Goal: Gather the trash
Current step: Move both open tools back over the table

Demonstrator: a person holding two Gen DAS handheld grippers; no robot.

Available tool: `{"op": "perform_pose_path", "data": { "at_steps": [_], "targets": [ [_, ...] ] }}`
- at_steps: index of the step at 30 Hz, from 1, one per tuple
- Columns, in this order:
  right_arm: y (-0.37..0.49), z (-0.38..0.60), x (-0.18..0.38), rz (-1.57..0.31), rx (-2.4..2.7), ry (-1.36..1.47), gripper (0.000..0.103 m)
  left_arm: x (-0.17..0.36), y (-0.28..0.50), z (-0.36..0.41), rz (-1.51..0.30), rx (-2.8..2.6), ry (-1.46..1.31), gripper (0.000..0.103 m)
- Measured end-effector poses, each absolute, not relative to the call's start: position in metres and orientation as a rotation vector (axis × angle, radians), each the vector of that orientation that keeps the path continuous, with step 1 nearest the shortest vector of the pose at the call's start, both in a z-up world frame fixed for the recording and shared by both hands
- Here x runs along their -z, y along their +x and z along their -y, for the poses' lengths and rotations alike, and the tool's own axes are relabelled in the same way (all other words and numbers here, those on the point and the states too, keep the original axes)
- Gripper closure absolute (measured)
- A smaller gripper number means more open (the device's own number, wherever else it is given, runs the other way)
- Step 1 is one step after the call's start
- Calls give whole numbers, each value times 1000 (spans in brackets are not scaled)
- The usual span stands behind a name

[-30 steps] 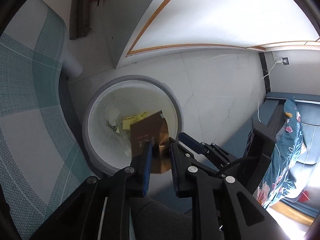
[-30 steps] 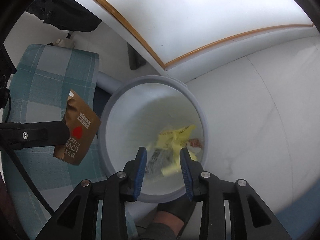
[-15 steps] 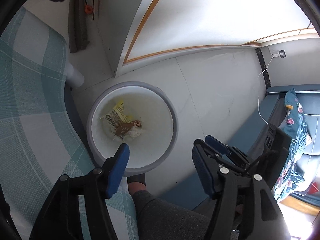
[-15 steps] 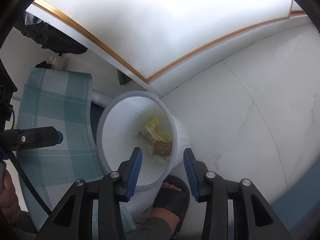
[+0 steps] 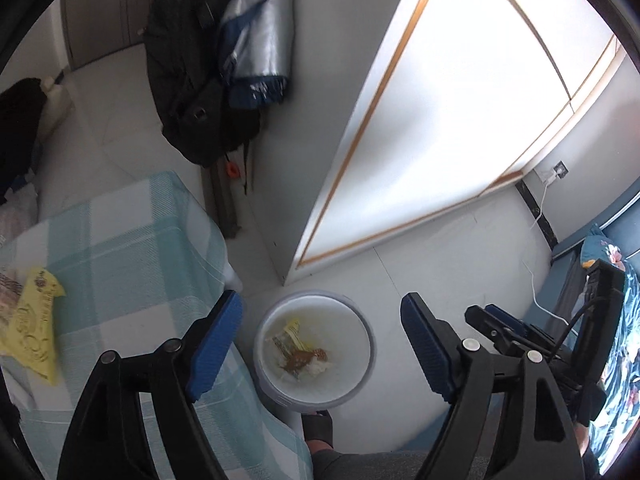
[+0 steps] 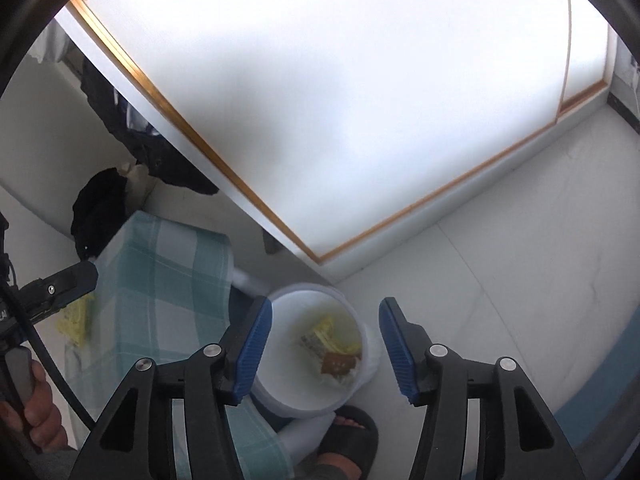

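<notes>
A white trash bin point(image 5: 370, 344) stands on the floor beside the table; in it lie a yellow wrapper point(image 5: 294, 330) and a brown wrapper point(image 5: 304, 358). My left gripper point(image 5: 320, 308) hangs high above the bin, its jaws opening with nothing between them. In the right wrist view the same bin point(image 6: 280, 396) holds the brown wrapper point(image 6: 338, 364), and my right gripper point(image 6: 326, 308) is above it, jaws opening and bare. Another yellow wrapper point(image 5: 32, 332) lies on the checked tablecloth point(image 5: 140, 260).
Dark jackets point(image 5: 216, 60) hang by the wall behind the table. A white panel with wood trim point(image 5: 440, 120) stands behind the bin. A foot in a black slipper point(image 6: 348, 436) is next to the bin. A blue sofa with a floral cushion point(image 5: 616, 320) is at the right.
Both grippers rose away from the bin and opened wider. The brown wrapper left my left gripper and now lies in the bin. The table top came into view.
</notes>
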State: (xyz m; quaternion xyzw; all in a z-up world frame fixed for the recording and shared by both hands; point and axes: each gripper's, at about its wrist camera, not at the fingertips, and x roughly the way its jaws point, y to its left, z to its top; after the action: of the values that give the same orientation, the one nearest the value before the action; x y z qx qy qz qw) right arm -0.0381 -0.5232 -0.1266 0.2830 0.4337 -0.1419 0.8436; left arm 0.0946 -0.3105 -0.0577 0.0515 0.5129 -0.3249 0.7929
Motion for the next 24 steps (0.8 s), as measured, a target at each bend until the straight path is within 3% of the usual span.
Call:
{"op": "perform_pose_path", "data": {
  "at_steps": [5,10,14,24],
  "targets": [
    [-34,505,71,-824,282,504,43,17,93,274,-959,643,79,13],
    [-28,475,15,-723,247,411,37,-7,94,230,-884,571,35,12],
    [-22,448,-19,-653,224,359,27,-22,94,193,-816,490,12,4],
    [13,360,-72,-542,92,282,18,-46,93,97,-678,320,-26,3]
  ]
}}
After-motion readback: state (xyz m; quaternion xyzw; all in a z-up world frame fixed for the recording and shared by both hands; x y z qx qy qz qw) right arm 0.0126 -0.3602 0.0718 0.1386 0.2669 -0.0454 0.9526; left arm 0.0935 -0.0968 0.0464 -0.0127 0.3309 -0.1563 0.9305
